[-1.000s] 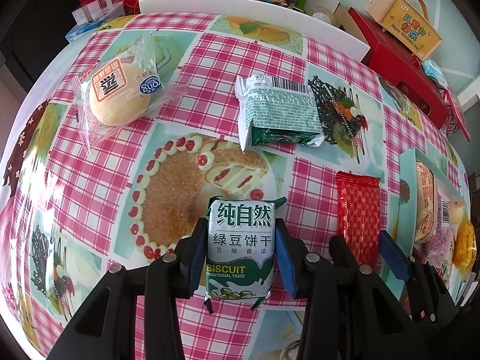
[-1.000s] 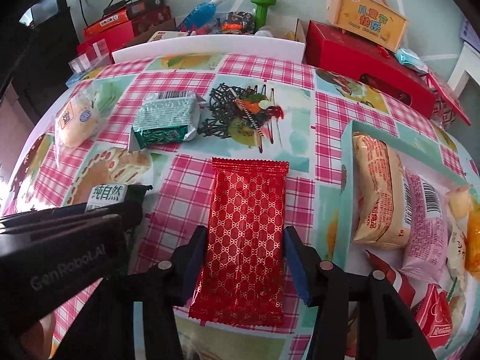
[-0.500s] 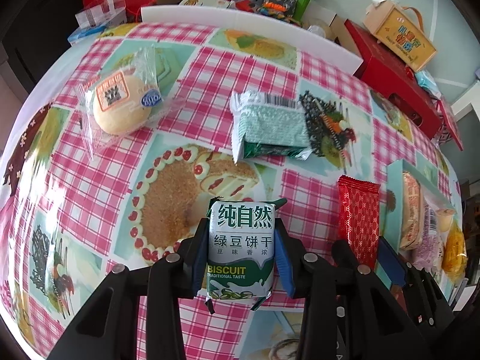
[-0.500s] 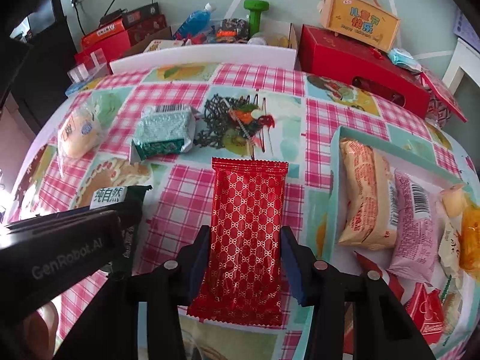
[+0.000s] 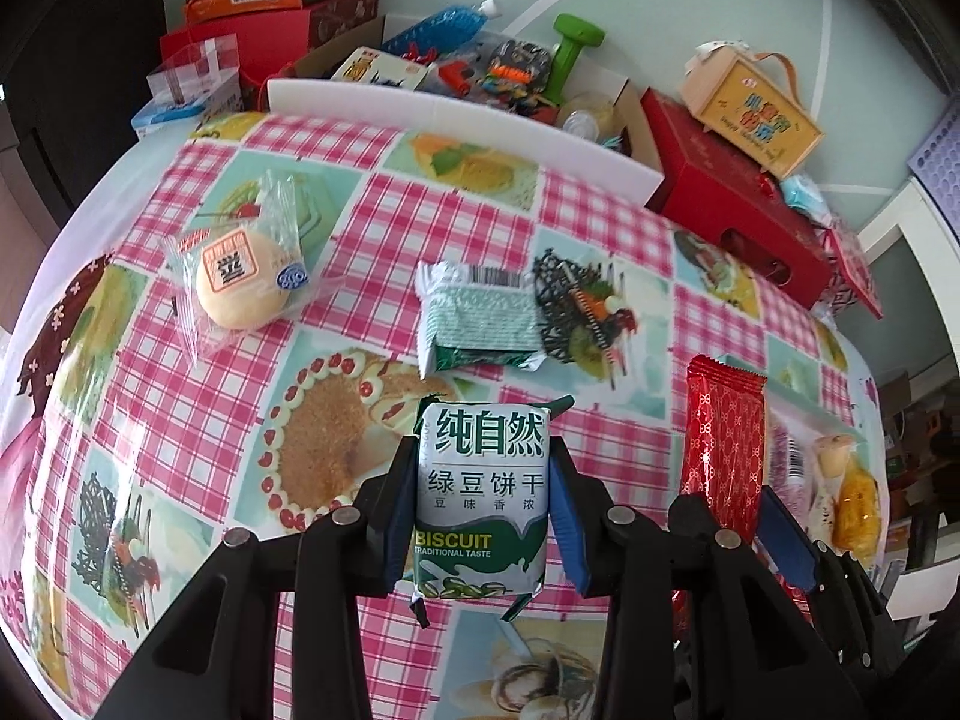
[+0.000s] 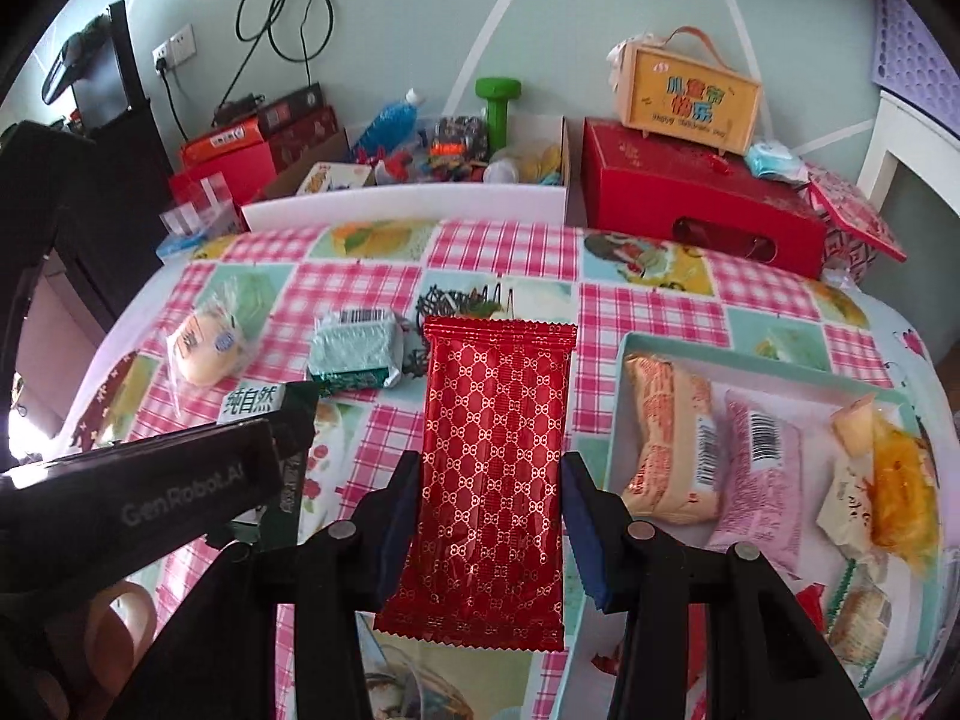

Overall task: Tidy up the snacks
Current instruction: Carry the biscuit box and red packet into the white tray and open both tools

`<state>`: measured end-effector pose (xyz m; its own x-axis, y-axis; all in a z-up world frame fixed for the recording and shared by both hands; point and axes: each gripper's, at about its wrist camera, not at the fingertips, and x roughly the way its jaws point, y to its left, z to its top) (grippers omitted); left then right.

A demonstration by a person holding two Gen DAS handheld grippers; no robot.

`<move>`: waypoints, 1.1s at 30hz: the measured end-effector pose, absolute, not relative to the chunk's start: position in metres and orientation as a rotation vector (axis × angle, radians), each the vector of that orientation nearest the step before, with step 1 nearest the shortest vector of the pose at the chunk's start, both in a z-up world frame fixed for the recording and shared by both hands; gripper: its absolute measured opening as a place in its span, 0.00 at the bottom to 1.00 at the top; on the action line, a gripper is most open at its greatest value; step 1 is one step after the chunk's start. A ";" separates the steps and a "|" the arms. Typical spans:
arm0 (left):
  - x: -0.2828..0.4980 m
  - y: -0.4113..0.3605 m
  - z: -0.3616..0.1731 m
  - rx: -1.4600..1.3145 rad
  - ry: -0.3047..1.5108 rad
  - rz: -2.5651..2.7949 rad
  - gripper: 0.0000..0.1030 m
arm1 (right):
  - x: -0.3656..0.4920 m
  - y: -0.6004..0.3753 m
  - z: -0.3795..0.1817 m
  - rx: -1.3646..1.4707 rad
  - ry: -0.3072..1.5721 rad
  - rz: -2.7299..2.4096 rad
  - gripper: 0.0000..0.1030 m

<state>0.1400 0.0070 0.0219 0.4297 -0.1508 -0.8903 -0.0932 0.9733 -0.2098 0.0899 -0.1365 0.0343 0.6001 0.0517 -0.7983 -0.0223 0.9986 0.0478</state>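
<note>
Pink-checked tablecloth (image 5: 456,222) w/ food prints covers the table. Left gripper (image 5: 482,495) is clamped on a green-and-white biscuit packet (image 5: 483,480), held above the cloth. Right gripper (image 6: 489,513) is clamped on a red patterned foil wrapper (image 6: 495,456), beside a white tray (image 6: 774,375) of snacks.

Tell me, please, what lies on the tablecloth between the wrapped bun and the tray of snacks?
The silver-green packet, barcode up, lies between the bun and the tray; the right wrist view shows it.
</note>
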 end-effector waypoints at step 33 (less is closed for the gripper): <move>0.116 -0.165 0.032 -0.019 1.077 -0.441 0.41 | 0.046 -0.330 0.060 0.317 0.855 -0.378 0.47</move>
<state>0.1158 -0.1650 0.0322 0.3958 -0.3569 -0.8462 0.3388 0.9131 -0.2266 0.0461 -0.3299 0.0596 0.5972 -0.1950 -0.7780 0.4446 0.8878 0.1187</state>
